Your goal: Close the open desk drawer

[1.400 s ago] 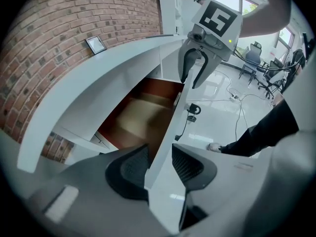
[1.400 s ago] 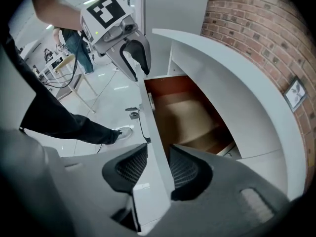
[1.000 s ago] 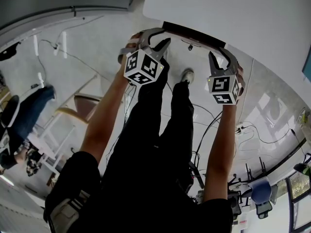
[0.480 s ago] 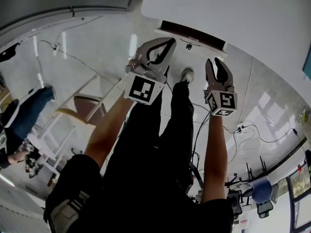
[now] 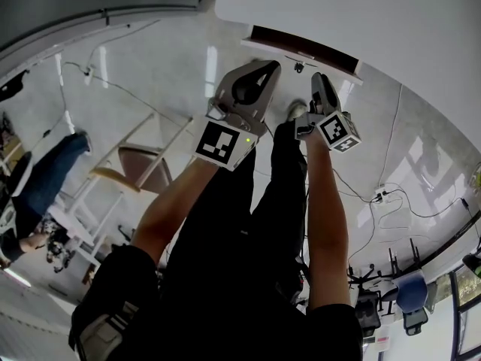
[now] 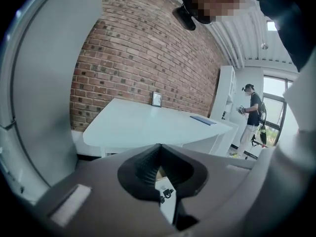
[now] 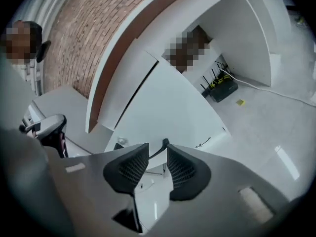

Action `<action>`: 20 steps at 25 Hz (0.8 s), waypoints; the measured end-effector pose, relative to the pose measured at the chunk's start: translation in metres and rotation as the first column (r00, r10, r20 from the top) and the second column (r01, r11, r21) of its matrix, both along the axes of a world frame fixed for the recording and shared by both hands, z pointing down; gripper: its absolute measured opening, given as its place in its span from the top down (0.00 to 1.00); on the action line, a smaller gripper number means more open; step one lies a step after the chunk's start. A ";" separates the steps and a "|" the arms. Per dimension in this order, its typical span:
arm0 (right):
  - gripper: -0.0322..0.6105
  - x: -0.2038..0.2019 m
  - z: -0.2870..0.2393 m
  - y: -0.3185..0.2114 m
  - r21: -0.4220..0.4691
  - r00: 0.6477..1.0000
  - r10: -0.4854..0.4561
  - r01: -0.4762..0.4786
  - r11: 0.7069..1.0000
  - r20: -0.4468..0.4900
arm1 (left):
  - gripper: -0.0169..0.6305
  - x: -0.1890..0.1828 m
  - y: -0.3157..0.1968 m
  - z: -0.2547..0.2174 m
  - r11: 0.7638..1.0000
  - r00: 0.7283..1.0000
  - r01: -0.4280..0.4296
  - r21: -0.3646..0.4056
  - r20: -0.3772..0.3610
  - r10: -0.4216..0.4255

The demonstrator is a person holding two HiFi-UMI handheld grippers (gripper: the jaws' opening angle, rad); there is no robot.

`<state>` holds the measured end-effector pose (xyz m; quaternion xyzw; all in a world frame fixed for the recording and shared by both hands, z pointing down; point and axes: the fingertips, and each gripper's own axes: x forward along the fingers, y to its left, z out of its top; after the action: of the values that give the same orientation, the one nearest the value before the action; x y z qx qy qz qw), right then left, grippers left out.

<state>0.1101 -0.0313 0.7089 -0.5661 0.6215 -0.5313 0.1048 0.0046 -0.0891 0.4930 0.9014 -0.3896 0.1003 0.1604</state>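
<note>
The desk drawer shows as a dark brown strip with a white front lip under the white desk top, a small key hanging below it. My left gripper is held up just short of the drawer front, shut, with nothing in it; its tips meet in the left gripper view. My right gripper is beside it, rolled onto its side, open with a narrow gap and nothing between the pads. It faces the white drawer front and the brown band above it.
The person's legs and a shoe are below the desk. A wooden chair and a seated person are at the left. Cables and a power strip lie on the floor. A router sits under the desk.
Both grippers have come back from the drawer's front edge. The left one shut and rose. The right one rolled onto its side and moved left, toward the other.
</note>
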 end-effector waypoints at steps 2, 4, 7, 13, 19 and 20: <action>0.76 -0.005 0.008 -0.005 -0.016 0.999 0.025 -0.025 1.000 0.025 | 0.95 -0.001 0.001 0.003 1.000 1.000 -0.002 -0.001 0.003 0.002; 0.76 -0.011 0.012 -0.011 -0.016 0.999 0.030 -0.029 0.999 0.040 | 0.95 -0.001 0.002 0.006 1.000 1.000 -0.006 -0.007 0.009 0.006; 0.76 -0.017 0.018 -0.017 -0.016 0.996 0.039 -0.038 0.999 0.074 | 0.95 -0.002 0.002 0.009 1.000 1.000 -0.001 -0.019 0.004 0.001; 0.81 -0.017 0.017 -0.029 0.011 0.989 0.070 -0.072 0.997 0.128 | 0.95 -0.009 -0.002 0.012 1.000 1.000 0.008 -0.029 -0.004 -0.008; 0.83 -0.015 0.014 -0.027 -0.018 0.987 0.094 -0.092 0.996 0.130 | 0.95 -0.012 -0.001 0.013 0.999 1.000 0.023 -0.029 -0.011 -0.023; 0.83 -0.015 0.014 -0.027 -0.021 0.988 0.095 -0.093 0.995 0.124 | 0.95 -0.012 -0.002 0.013 0.999 1.000 0.023 -0.028 -0.012 -0.024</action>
<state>0.0950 -0.0584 0.7229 -0.5613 0.5822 -0.5649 0.1640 -0.0078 -0.0908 0.5061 0.8949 -0.3978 0.0983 0.1767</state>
